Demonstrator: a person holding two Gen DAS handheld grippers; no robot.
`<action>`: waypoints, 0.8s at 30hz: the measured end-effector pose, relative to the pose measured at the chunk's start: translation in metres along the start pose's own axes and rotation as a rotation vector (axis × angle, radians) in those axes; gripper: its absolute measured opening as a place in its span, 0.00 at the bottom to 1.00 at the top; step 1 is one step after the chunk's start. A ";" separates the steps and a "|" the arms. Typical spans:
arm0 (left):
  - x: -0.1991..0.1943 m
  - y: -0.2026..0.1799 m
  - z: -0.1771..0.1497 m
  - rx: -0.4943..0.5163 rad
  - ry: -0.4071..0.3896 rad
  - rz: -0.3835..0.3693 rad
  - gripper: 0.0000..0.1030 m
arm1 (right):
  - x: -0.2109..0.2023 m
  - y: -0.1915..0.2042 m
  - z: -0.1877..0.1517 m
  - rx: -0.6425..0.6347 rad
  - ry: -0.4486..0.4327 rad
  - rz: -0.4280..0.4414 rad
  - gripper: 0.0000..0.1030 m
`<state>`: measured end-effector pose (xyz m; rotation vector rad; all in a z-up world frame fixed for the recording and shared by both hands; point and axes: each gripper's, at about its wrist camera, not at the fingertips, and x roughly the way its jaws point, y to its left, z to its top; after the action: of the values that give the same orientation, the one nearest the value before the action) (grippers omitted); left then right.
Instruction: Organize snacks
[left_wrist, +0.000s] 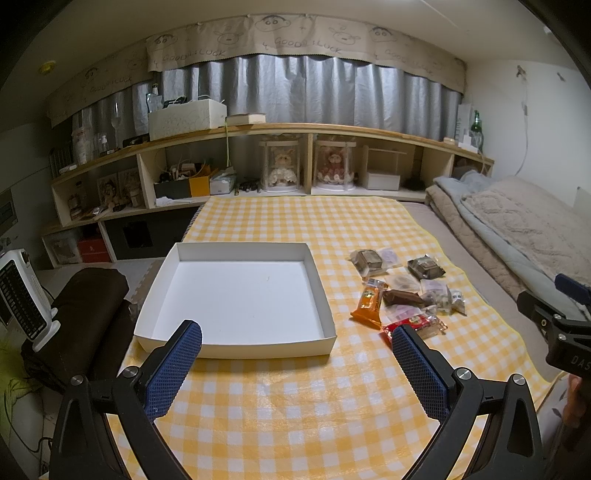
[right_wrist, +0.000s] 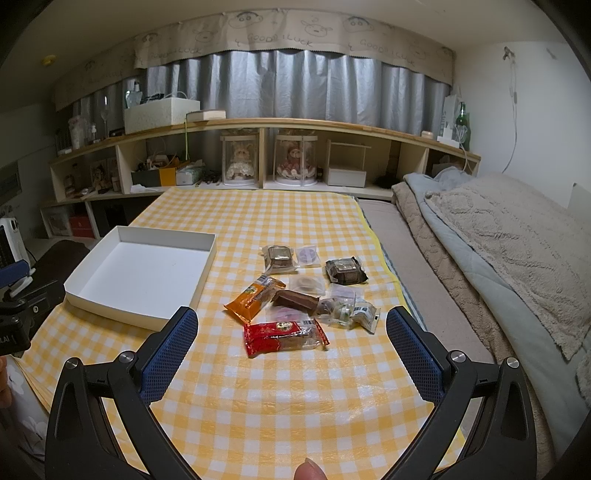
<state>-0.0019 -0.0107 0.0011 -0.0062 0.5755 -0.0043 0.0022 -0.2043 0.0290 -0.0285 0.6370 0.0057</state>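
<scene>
Status: task not started, judging by layout. White box (left_wrist: 236, 295) sits empty on the yellow checked cloth (left_wrist: 295, 406), left side of the spread. All snacks lie loose on the cloth to the right of the box, none inside.

Snack pile, right wrist view: red packet (right_wrist: 284, 332) nearest, orange packet (right_wrist: 253, 299) behind it to the left, brown bar (right_wrist: 295, 300) touching the orange one, two dark wrapped cakes (right_wrist: 345, 271) at the far side, several clear-wrapped items between. Approx. ten pcs; exact count uncertain due to overlap.

Left gripper (left_wrist: 297, 343): fingers wide apart, nothing held, aimed at near edge of box. Right gripper (right_wrist: 291, 332): fingers wide apart, nothing held, red packet framed between them but not touched.

Remaining: every snack to be moved into box.

View diffs: left wrist view shows the box interior in full, plus a heater (left_wrist: 22, 295) at far left. Right wrist view shows the pile unobstructed, more of the bedding (right_wrist: 498, 240), and a fingertip (right_wrist: 308, 469) at bottom edge.
</scene>
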 end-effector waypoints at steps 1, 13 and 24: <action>0.000 0.000 0.000 0.000 0.000 -0.001 1.00 | 0.000 0.000 0.000 0.000 0.000 0.000 1.00; 0.000 -0.004 0.005 0.027 0.002 -0.011 1.00 | -0.002 0.005 0.000 0.015 0.001 -0.003 1.00; 0.022 -0.024 0.060 0.067 -0.017 -0.087 1.00 | 0.016 -0.022 0.042 0.083 0.027 -0.003 1.00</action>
<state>0.0487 -0.0347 0.0396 0.0335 0.5578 -0.1079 0.0401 -0.2251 0.0540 0.0506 0.6640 -0.0244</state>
